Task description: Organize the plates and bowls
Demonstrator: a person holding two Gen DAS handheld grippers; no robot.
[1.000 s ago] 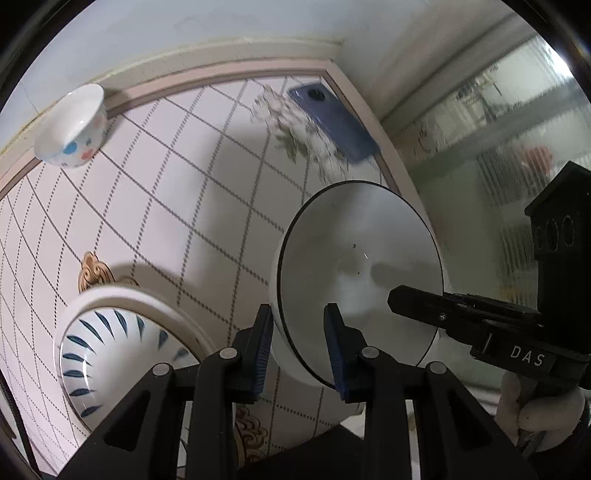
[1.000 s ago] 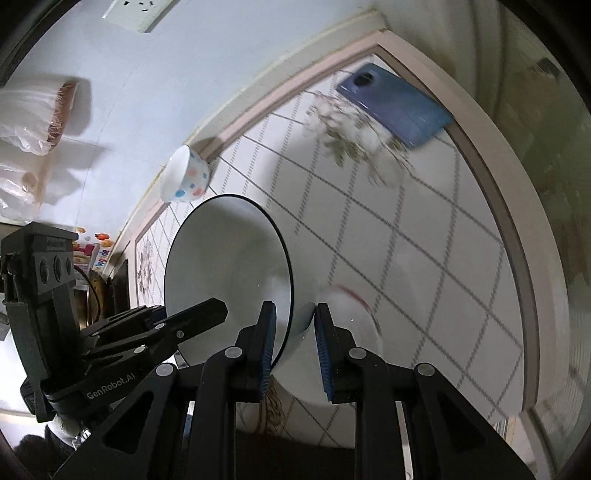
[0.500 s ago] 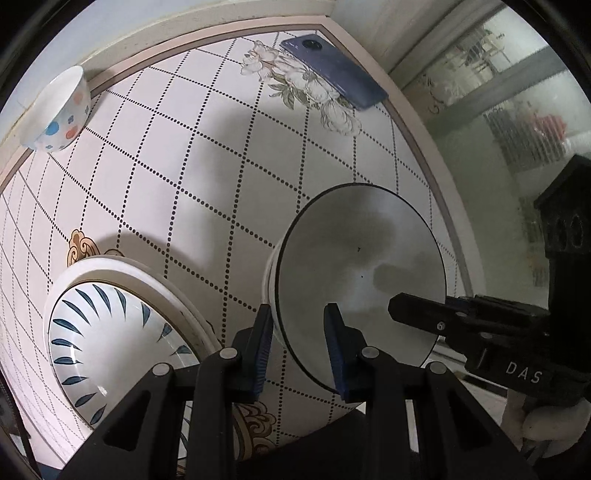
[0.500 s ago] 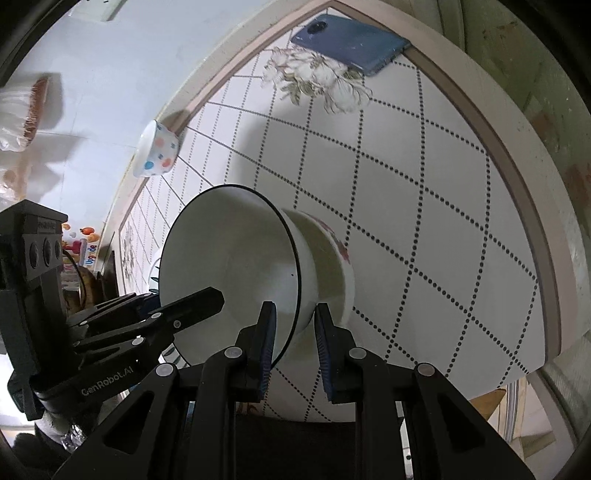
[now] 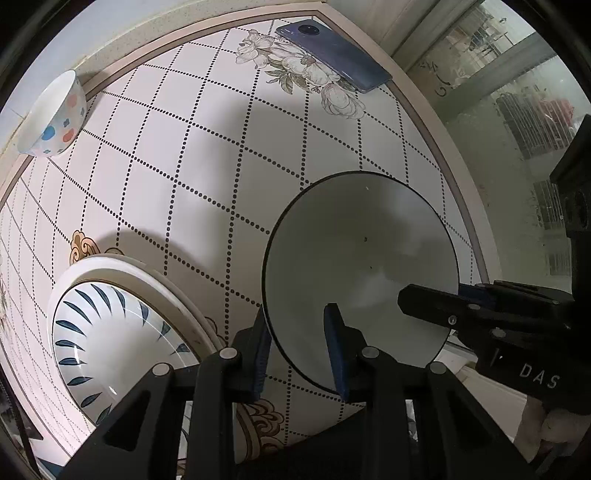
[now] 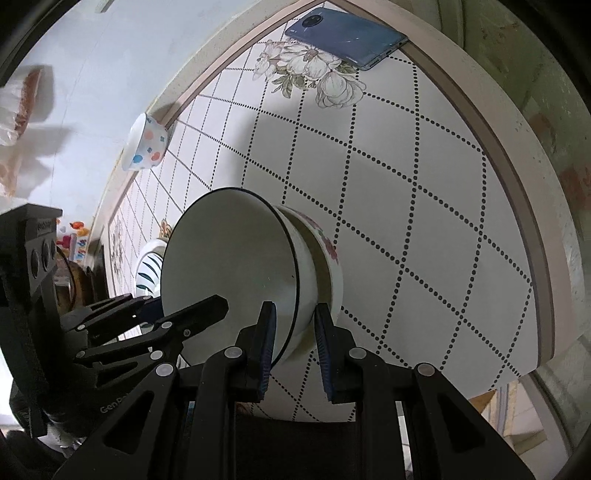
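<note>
A white bowl with a dark rim point(image 5: 362, 266) point(image 6: 236, 266) sits nested in a flowered bowl point(image 6: 328, 254) on the tiled table. My left gripper point(image 5: 295, 347) straddles its near-left rim, jaws slightly apart around the rim. My right gripper point(image 6: 293, 343) straddles the opposite rim, jaws a little apart around the wall of both bowls. A blue-leaf patterned plate point(image 5: 110, 332) point(image 6: 149, 266) lies to the left on a cream plate. A small spotted bowl point(image 5: 51, 118) point(image 6: 146, 146) stands at the far left edge.
A blue phone point(image 5: 332, 55) point(image 6: 347, 33) lies at the far corner of the table on a flower print. The table edge point(image 6: 528, 206) curves along the right, with a window pane beyond. A white wall runs behind the spotted bowl.
Both grippers and the white bowl have come down onto the flowered bowl on the table. Both grippers' jaws have widened slightly around the rim.
</note>
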